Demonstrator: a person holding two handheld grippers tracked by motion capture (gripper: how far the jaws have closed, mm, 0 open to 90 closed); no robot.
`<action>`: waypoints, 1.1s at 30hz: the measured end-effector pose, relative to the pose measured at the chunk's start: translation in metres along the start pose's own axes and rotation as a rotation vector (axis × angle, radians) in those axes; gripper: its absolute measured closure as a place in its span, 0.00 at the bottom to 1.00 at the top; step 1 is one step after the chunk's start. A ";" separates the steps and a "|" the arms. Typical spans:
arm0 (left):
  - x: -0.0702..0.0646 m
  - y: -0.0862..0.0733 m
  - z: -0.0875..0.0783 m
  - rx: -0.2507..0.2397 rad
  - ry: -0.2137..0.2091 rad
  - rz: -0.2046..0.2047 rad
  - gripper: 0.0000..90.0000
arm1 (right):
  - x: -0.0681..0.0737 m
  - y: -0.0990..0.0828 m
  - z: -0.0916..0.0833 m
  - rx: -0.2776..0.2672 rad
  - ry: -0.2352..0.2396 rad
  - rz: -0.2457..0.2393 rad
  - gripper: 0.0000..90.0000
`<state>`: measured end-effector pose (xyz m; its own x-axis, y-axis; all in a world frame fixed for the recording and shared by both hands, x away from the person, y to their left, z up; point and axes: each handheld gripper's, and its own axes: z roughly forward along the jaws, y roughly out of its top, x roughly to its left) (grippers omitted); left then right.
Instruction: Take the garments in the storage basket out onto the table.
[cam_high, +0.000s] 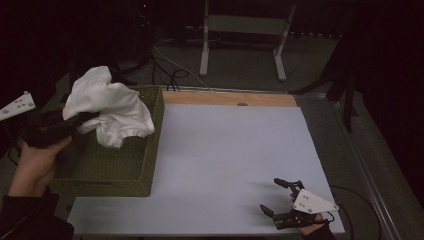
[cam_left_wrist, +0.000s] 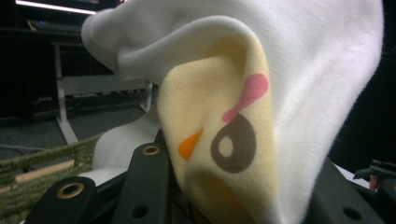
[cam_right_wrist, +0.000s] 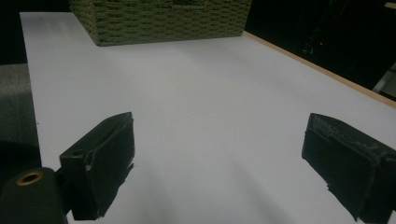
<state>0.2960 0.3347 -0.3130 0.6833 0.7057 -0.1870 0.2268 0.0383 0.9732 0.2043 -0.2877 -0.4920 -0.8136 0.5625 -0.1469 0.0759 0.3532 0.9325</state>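
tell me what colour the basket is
Olive green woven basket, clearest in the high view.

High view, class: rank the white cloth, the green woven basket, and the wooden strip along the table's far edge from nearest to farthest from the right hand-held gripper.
From the right hand-held gripper, open at the table's near right corner:
1. Green woven basket, on the table's left side; its near right corner comes closest.
2. Wooden strip, along the far edge.
3. White cloth, held up above the basket, far left.
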 end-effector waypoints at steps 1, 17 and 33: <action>-0.004 0.005 0.003 0.000 -0.009 0.007 0.73 | 0.000 0.000 0.000 -0.007 -0.002 0.004 0.11; -0.033 0.033 0.045 0.034 -0.097 0.044 0.73 | -0.001 0.001 -0.001 -0.015 -0.015 0.007 0.11; -0.064 0.041 0.098 0.088 -0.164 0.080 0.73 | -0.001 0.002 -0.003 -0.032 -0.032 0.003 0.11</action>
<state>0.3296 0.2212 -0.2740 0.8039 0.5790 -0.1360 0.2224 -0.0806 0.9716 0.2037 -0.2902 -0.4883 -0.7942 0.5878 -0.1538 0.0599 0.3277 0.9429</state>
